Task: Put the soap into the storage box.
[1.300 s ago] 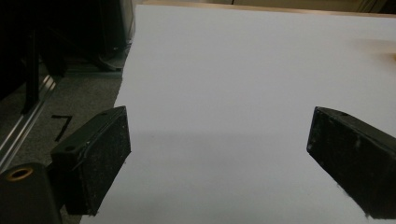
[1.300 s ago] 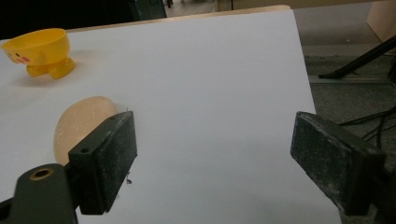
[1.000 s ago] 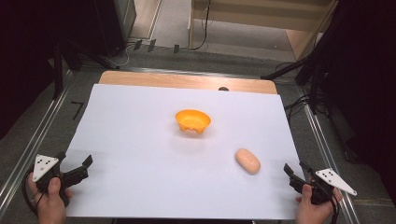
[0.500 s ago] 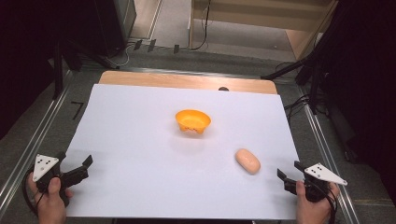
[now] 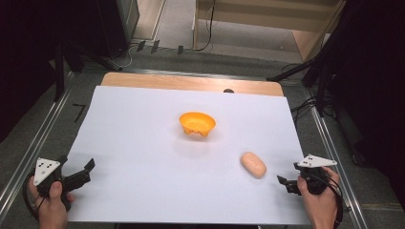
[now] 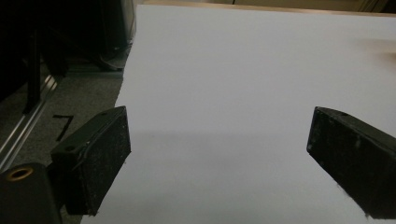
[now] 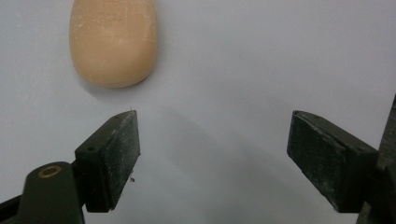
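While the right gripper (image 5: 285, 183) hovers near the right edge of the white sheet (image 5: 143, 143) covering the table, its jaws have just been opening and stand apart with nothing between them. Just beyond them lies the pale peach oval lump (image 5: 253, 164), toward the front right corner. At the front left corner, the left gripper (image 5: 83, 171) gapes wide, empty.

In the right gripper view the top edge cuts off the far end of the peach-coloured oval lump (image 7: 113, 42). In the left gripper view an orange blur (image 6: 380, 46) at the right edge is too smeared to identify. In the high view the person's forearms run off the bottom edge.
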